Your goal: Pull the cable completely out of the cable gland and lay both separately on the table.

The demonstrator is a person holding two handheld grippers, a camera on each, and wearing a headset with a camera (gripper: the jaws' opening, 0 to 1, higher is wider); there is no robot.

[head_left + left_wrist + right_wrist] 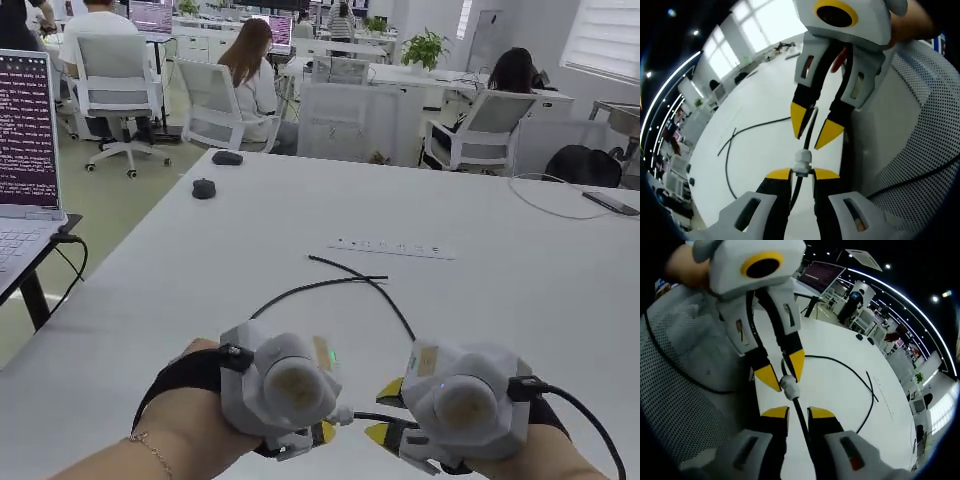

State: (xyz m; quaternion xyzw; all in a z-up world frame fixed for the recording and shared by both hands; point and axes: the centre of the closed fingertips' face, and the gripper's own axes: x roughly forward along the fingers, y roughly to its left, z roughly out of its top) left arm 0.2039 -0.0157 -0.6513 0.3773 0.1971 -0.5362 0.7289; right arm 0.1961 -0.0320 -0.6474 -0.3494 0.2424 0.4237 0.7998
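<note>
The two grippers point at each other, low over the white table (480, 200), just in front of the person. The small white cable gland (802, 161) sits right at the yellow tips of the left gripper (801, 174). The two jaws are close together and look pinched on its bottom end. The gland is up in the air, not on the table.

The black cable (765, 123) is in the gland. It goes in one side and comes out the other. One part runs back between the left jaws. The other part runs out of the gland's front and goes between the yellow tips of the right gripper (798, 413), which is just beside the gland but not touching it. The right jaws are a little apart, one on each side of the cable, and a bit of white table shows between them.

Past the right gripper, the rest of the cable lies on the table in a long loose curve. It ends near the middle of the table.
</note>
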